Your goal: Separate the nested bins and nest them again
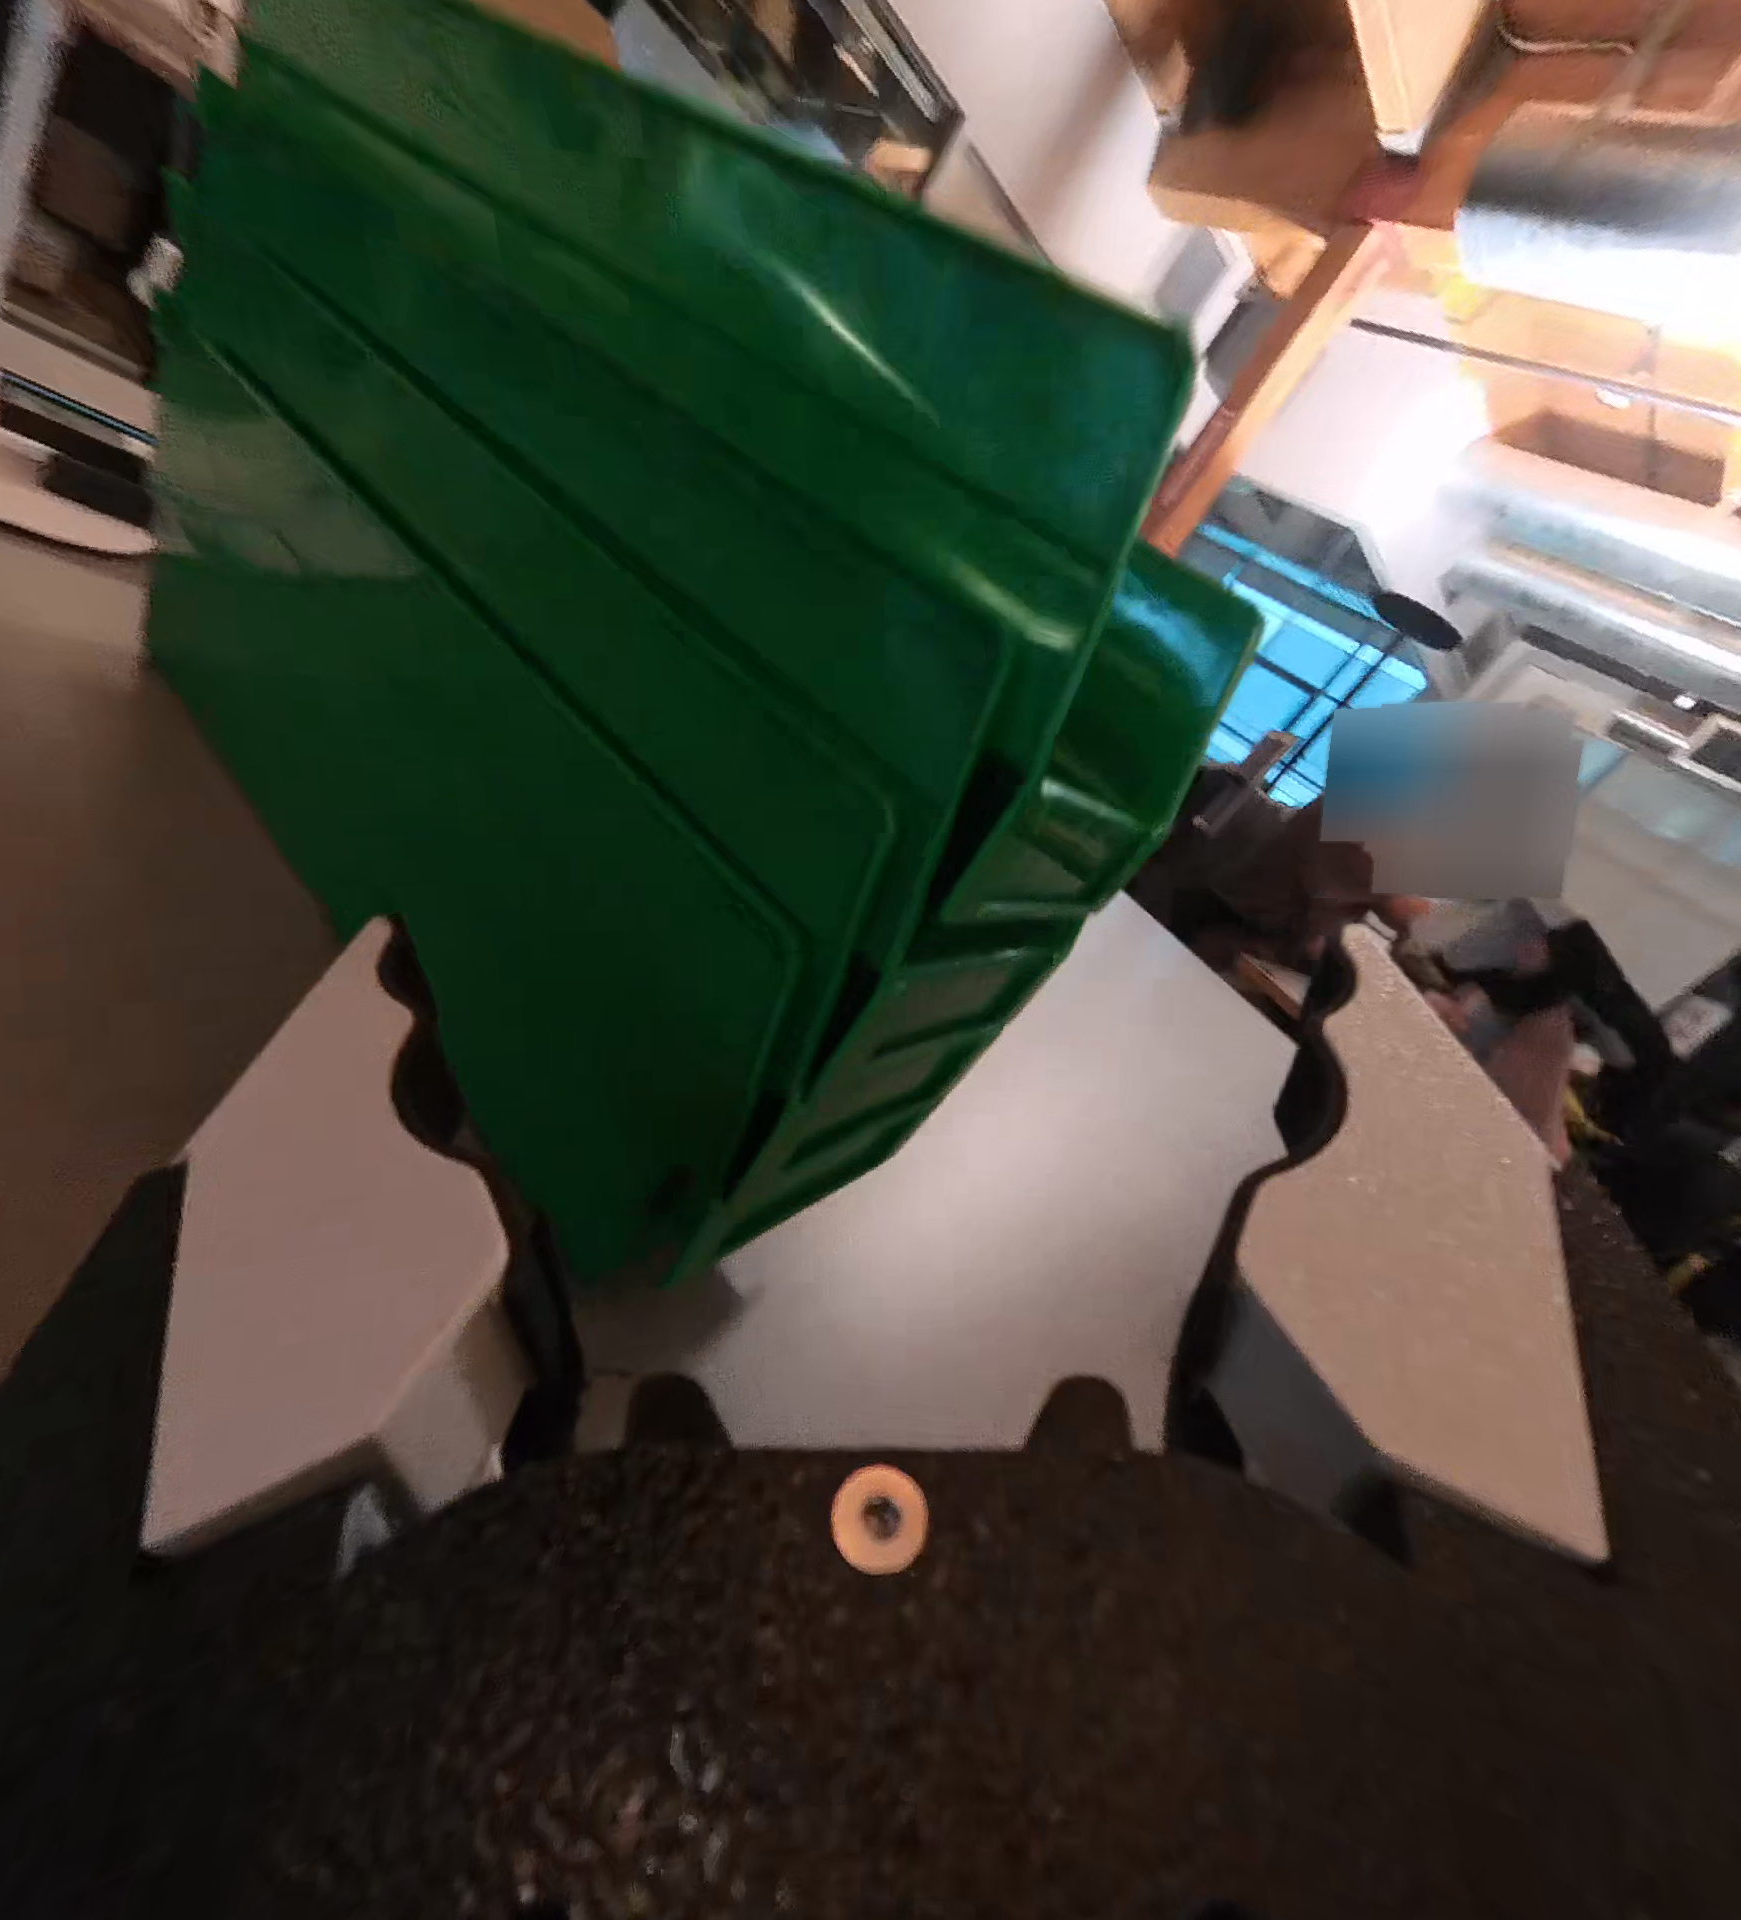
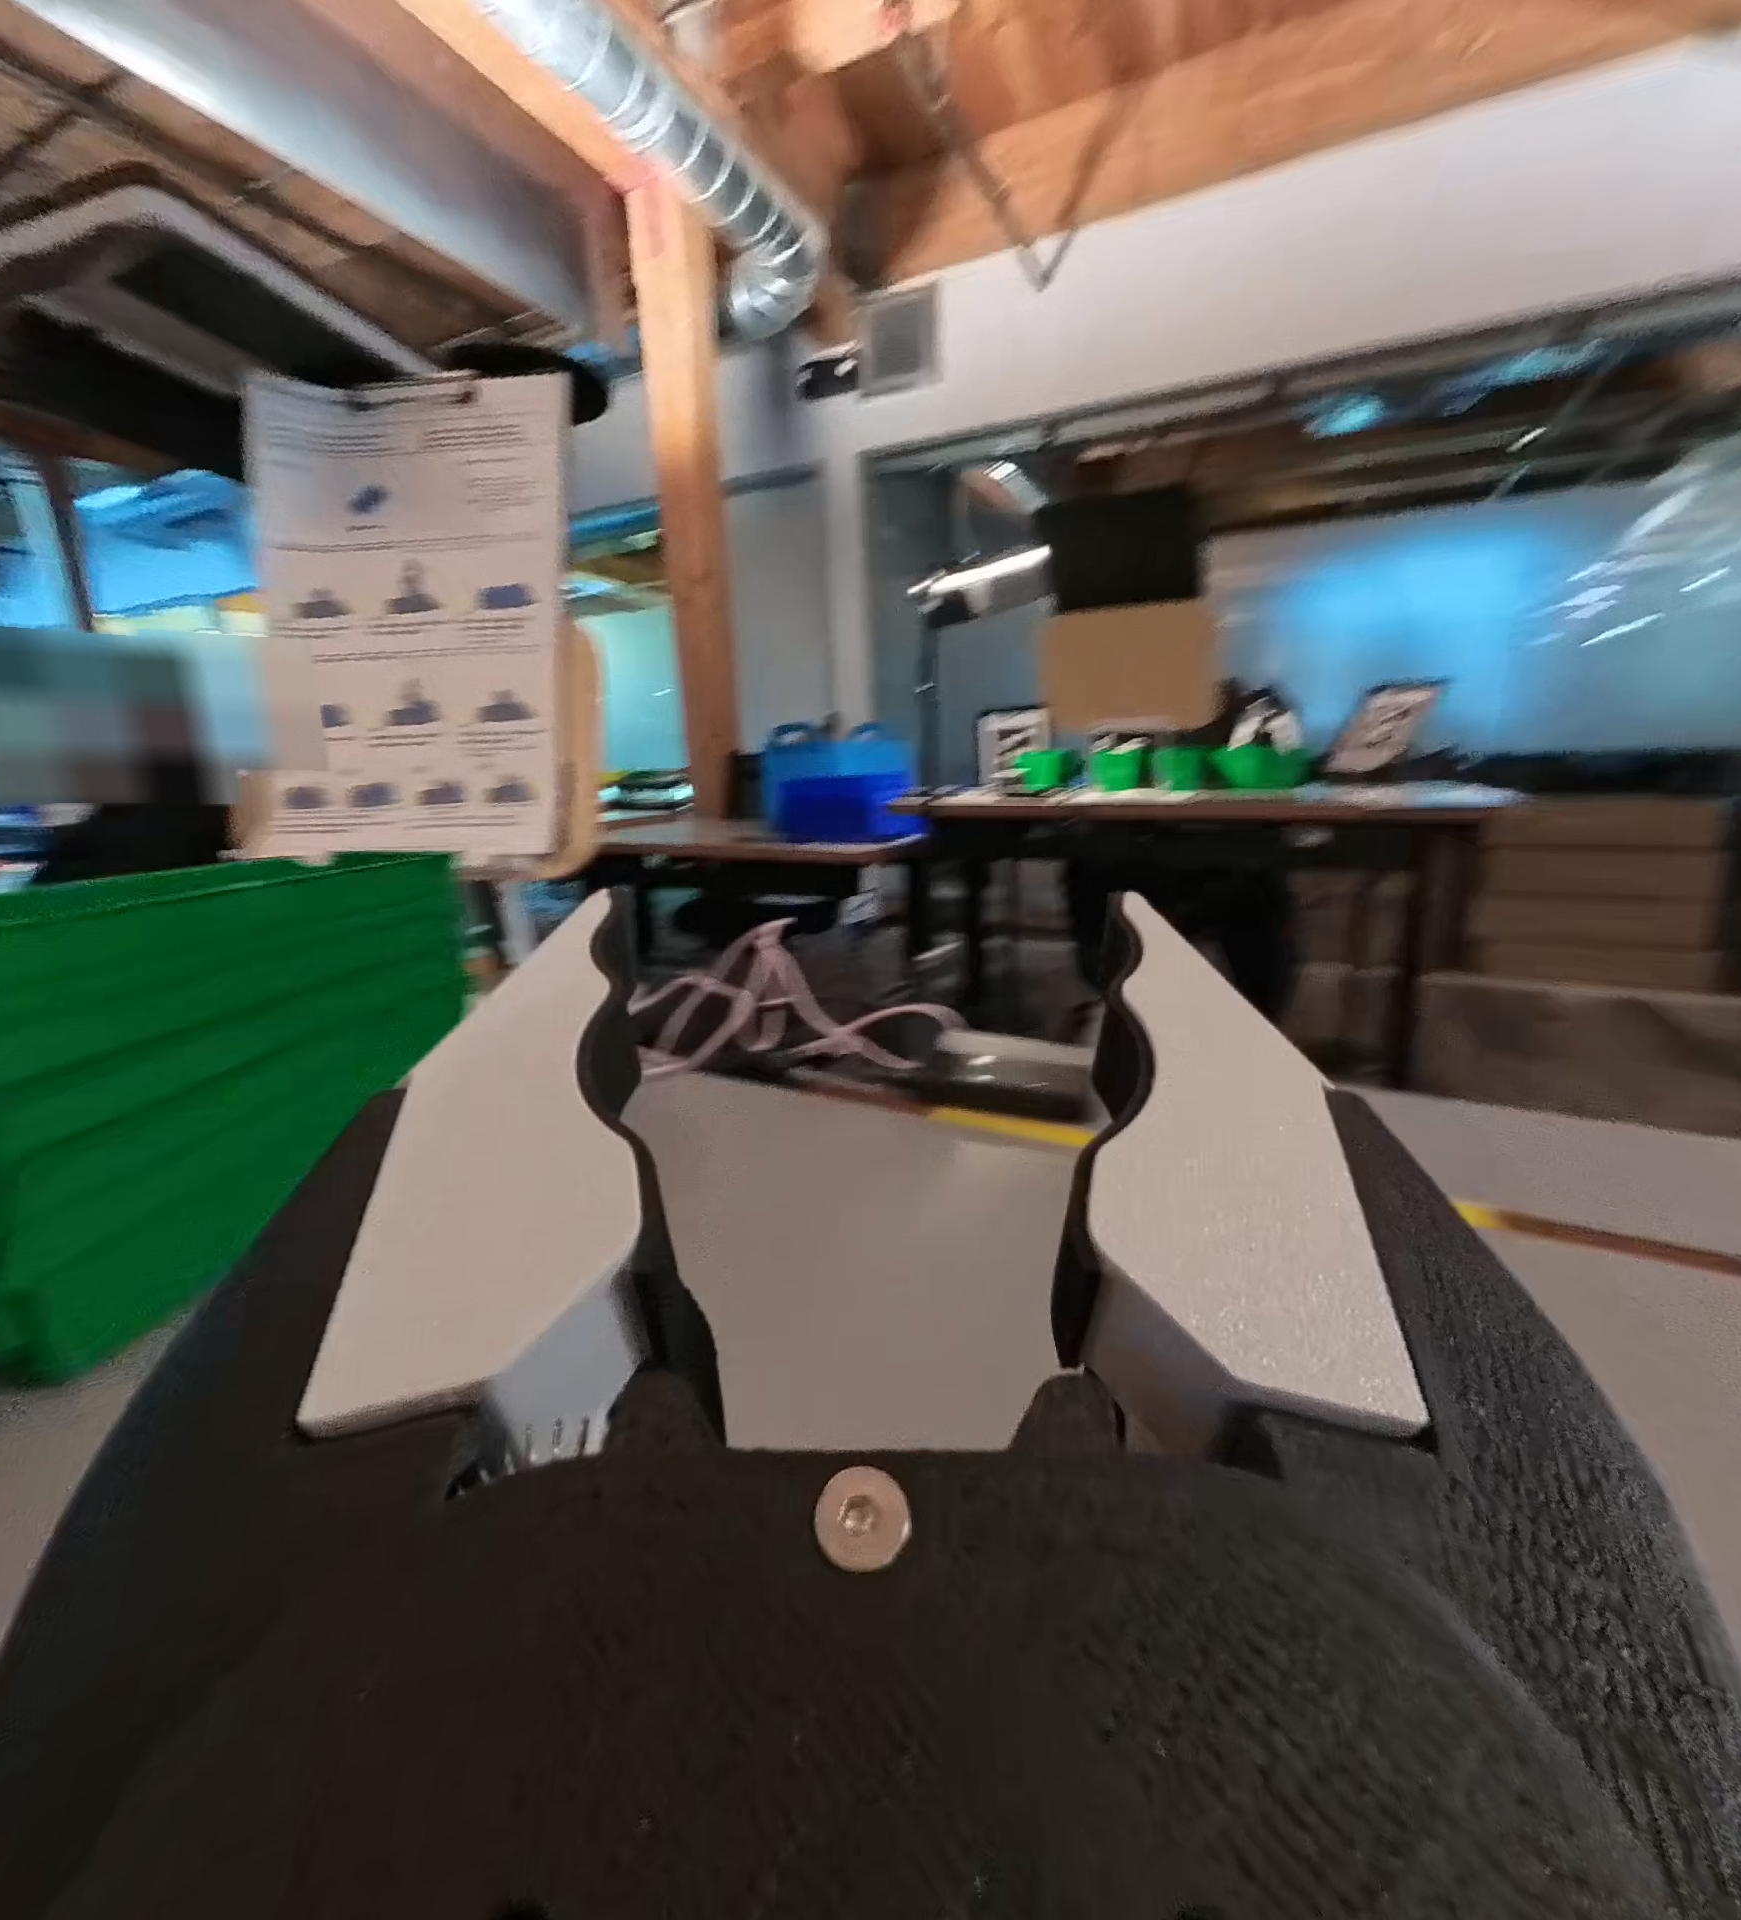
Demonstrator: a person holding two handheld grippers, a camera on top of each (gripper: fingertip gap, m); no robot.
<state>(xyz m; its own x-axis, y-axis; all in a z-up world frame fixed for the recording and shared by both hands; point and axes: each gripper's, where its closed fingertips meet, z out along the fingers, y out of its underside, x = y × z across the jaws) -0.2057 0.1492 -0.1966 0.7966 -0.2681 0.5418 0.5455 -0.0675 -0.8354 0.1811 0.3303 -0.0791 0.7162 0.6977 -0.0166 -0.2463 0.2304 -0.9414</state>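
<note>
Bins [image 1: 575,644] are seen nested, none gripped; both left gripper [image 1: 871,1049] and right gripper [image 2: 866,997] are spread empty, separation judged pending.

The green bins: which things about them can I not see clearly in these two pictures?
- Green bins, left wrist view: motion blur hides how many are nested; the top is cut off by the edge.
- Green bins, right wrist view: blurred, cut off at the left edge.
- Left gripper: open; contact with the bins is unclear.
</note>
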